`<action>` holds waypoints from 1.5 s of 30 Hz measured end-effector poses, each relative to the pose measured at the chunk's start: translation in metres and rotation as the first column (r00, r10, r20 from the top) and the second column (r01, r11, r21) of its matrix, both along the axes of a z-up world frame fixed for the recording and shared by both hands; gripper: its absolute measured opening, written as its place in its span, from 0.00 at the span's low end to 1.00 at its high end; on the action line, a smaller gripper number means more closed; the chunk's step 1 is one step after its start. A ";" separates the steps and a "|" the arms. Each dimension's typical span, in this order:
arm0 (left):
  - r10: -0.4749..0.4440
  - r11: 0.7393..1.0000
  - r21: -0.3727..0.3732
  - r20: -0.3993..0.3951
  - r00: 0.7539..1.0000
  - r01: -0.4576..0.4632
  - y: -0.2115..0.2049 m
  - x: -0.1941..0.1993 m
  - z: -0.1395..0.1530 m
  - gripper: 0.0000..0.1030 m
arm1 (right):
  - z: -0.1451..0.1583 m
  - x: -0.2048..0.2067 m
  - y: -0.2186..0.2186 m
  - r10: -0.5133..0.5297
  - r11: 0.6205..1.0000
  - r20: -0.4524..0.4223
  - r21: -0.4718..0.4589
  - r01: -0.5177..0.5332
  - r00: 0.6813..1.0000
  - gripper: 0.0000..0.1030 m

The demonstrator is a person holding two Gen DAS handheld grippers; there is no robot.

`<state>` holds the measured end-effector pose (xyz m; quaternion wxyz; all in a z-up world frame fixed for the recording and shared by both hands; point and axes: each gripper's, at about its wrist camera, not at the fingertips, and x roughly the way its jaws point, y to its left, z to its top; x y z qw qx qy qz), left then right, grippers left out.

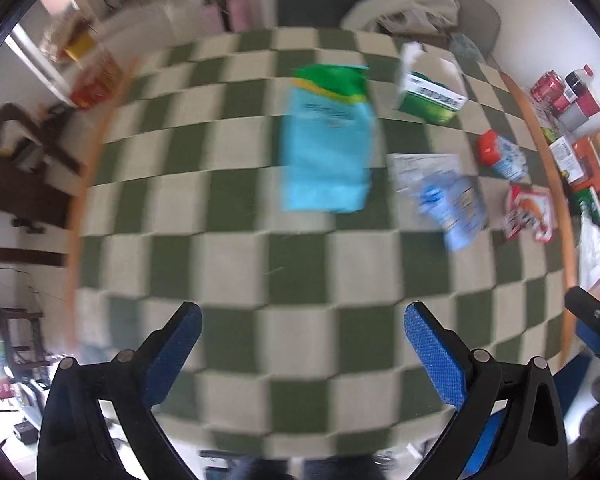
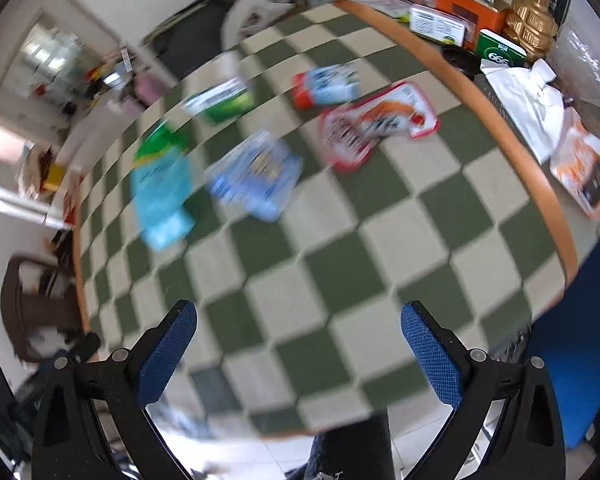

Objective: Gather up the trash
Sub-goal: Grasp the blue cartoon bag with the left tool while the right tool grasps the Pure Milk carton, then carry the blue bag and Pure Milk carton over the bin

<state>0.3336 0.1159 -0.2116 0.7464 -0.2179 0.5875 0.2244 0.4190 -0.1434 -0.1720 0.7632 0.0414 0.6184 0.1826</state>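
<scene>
Several pieces of trash lie on a green-and-white checked tablecloth [image 1: 236, 264]. A light blue bag with a green top [image 1: 326, 140] lies flat near the middle. To its right are a crumpled blue-and-white wrapper [image 1: 448, 196], a green-and-white carton [image 1: 430, 90], a small red-and-blue packet [image 1: 500, 152] and a red-and-white wrapper [image 1: 528, 212]. My left gripper [image 1: 300, 344] hangs open over bare cloth, short of the bag. My right gripper [image 2: 298, 344] is open too, near the table's front edge, with the blue wrapper [image 2: 256, 174], blue bag [image 2: 162, 196] and red wrapper [image 2: 376, 124] ahead.
The table has an orange rim [image 2: 540, 184]. Beyond it on the right stand cans, boxes and a white bag [image 2: 528, 104]. A blue chair [image 2: 576, 332] stands at the lower right. A brown chair [image 1: 24, 168] is at the left. Both views are motion-blurred.
</scene>
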 end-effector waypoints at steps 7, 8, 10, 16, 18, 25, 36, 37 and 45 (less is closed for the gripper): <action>-0.014 0.973 -0.233 -0.018 1.000 0.010 -0.021 0.121 -0.071 0.84 | -0.036 0.142 0.011 0.110 0.983 -0.003 -0.148 -0.109 0.994 1.00; -0.014 0.967 -0.256 -0.030 0.999 0.005 -0.023 0.134 -0.083 0.82 | -0.041 0.157 0.018 0.155 0.969 0.009 -0.194 -0.150 0.988 1.00; -0.015 0.962 -0.272 -0.053 0.998 0.000 -0.025 0.151 -0.099 0.58 | -0.050 0.180 0.036 0.267 0.928 0.022 -0.275 -0.251 0.963 1.00; -0.035 0.976 -0.216 -0.042 0.999 0.025 -0.026 0.165 -0.100 0.28 | -0.082 0.226 0.094 0.560 0.735 0.011 -0.468 -0.491 0.828 1.00; -0.047 0.983 -0.182 -0.046 0.998 0.037 -0.026 0.166 -0.096 0.18 | -0.091 0.230 0.111 0.649 0.650 0.006 -0.523 -0.551 0.760 1.00; -0.053 0.990 -0.136 -0.048 0.997 0.046 -0.026 0.172 -0.084 0.14 | -0.133 0.234 0.153 0.799 0.419 -0.108 -0.606 -0.676 0.592 0.95; -0.041 0.997 -0.059 -0.008 0.999 0.041 -0.019 0.162 -0.040 0.06 | -0.121 0.252 0.140 0.644 0.662 -0.056 -0.458 -0.593 0.763 0.61; -0.042 0.998 -0.050 -0.002 0.999 0.042 -0.018 0.159 -0.034 0.05 | -0.119 0.255 0.136 0.616 0.694 -0.053 -0.436 -0.573 0.786 0.60; -0.060 0.997 0.056 0.065 0.996 0.056 -0.021 0.115 0.025 0.05 | -0.069 0.248 0.100 0.432 0.870 0.052 -0.288 -0.401 0.900 0.58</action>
